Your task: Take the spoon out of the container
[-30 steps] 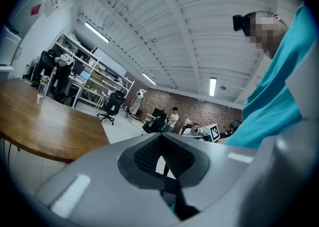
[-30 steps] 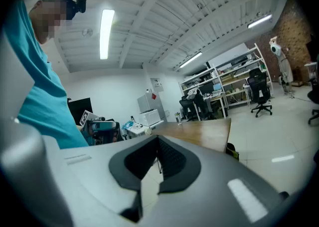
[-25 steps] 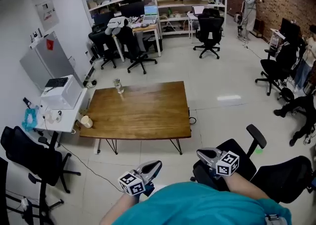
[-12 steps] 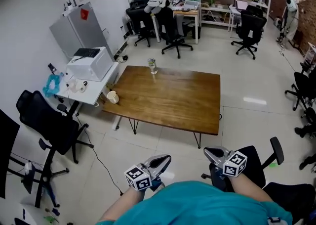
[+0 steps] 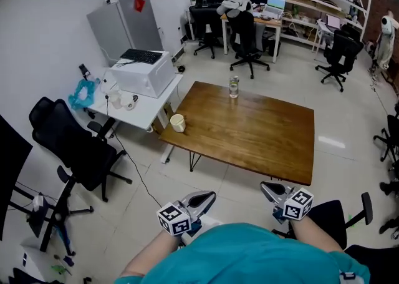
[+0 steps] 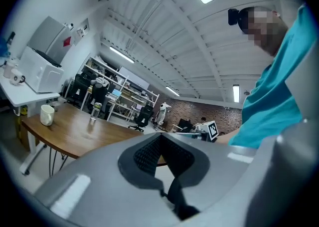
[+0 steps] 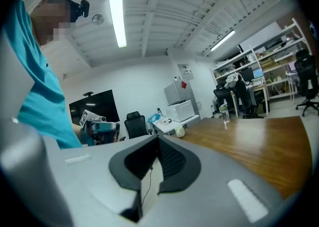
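A glass jar [image 5: 234, 87] stands near the far edge of the wooden table [image 5: 262, 139], well ahead of me; it also shows in the left gripper view as the jar [image 6: 93, 112] and in the right gripper view as the jar [image 7: 225, 113]. It is too small to tell a spoon in it. My left gripper [image 5: 202, 200] and right gripper [image 5: 269, 190] are held close to my body, short of the table, over the floor. Both are shut with nothing between the jaws, which meet on the left gripper [image 6: 158, 136] and on the right gripper [image 7: 158, 138].
A cream cup [image 5: 177, 123] sits at the table's left corner. A white side table [image 5: 140, 105] with a white box-shaped machine [image 5: 144, 70] stands to the left, next to a black office chair [image 5: 75, 148]. Another black chair [image 5: 336, 220] is at my right. Desks and shelves line the back.
The head view has swung left: the table now lies further right and the side table and grey cabinet have come more into view. Both grippers stay shut near my body.
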Motion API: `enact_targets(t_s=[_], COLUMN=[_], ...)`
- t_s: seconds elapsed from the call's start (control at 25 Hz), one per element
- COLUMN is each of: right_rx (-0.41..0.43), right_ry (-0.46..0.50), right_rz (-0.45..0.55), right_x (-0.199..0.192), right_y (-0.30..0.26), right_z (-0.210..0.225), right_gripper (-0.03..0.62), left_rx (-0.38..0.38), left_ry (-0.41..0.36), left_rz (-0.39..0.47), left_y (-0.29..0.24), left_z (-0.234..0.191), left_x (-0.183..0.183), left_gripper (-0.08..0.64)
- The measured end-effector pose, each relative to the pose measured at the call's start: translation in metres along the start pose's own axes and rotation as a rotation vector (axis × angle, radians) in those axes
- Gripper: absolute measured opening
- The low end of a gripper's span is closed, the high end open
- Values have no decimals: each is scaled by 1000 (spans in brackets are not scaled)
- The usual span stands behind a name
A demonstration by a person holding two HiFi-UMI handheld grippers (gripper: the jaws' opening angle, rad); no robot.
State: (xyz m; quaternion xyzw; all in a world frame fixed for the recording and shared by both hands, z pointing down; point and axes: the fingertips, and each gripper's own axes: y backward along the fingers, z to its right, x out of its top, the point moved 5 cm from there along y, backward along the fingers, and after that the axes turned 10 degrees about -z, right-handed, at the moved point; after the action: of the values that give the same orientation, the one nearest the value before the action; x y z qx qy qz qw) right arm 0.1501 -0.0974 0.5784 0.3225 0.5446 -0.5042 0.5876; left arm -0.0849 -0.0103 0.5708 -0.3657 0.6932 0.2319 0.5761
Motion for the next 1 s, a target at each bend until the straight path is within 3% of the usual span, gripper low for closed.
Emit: enact_targets(t_s=[0.24,0.72,1.0], right_rx=[60,312,395], right_ry=[-23,7,59], right_rz=[-12,-73,-151], right_x=[12,0,4], right_y=[-100,-323,-425], right_z=[30,189,258], right_gripper=[3,3,16], left_rx=[111,413,457], left_ry=[10,34,50], left_rz=[20,58,45], left_y=[48,53,29], left_z=[-74,-291,-391], left_x=[7,0,5], left_gripper=[-2,-2,-2])
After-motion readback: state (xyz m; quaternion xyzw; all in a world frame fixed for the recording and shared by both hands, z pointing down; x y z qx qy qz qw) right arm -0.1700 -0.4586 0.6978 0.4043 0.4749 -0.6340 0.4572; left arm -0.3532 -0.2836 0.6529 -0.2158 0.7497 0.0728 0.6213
